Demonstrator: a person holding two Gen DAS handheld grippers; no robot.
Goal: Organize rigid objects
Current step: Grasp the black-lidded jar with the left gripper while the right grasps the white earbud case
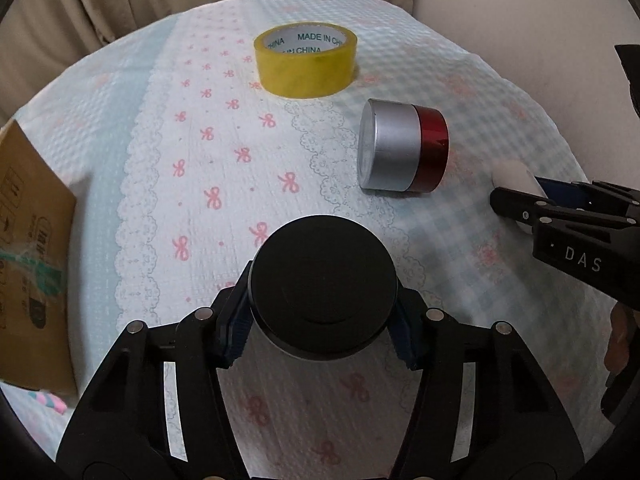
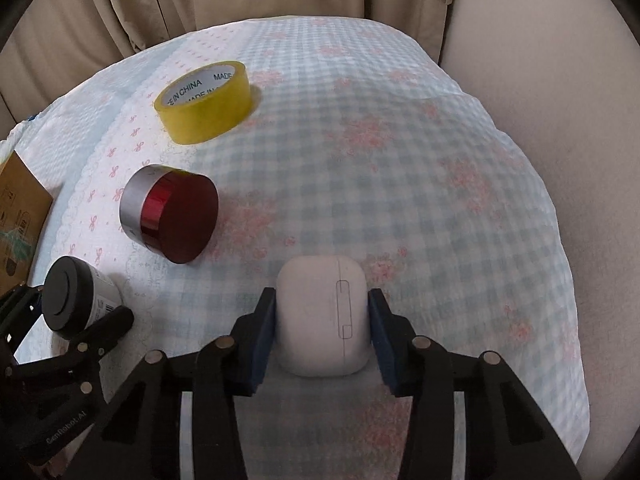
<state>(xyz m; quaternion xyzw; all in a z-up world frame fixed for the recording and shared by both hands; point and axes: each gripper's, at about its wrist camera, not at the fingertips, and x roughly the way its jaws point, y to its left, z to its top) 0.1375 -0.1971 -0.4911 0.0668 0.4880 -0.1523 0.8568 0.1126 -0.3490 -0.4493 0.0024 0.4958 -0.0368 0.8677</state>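
1. On the cloth-covered table [image 1: 120, 128], the left gripper [image 1: 322, 336] clamps a black-lidded jar [image 1: 324, 292], likely for moving.
2. Near the right edge, the right gripper [image 2: 322, 332] squeezes a white earbud case [image 2: 320, 320].
3. Farther back, the yellow tape roll [image 1: 306, 60] and red-and-silver tin [image 1: 402, 152] lie unsorted.

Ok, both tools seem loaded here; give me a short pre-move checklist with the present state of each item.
1. Left tool closed on black-lidded jar: ok, pads against both sides.
2. Right tool closed on white case: ok, centred between pads.
3. Jar clear of the cloth: cannot tell.
4. Silver-and-red tin stable: not ok, it lies on its side and may roll.
5. Yellow tape roll apart from both tools: ok.
6. Cardboard box within reach at left: ok; its opening is not visible.
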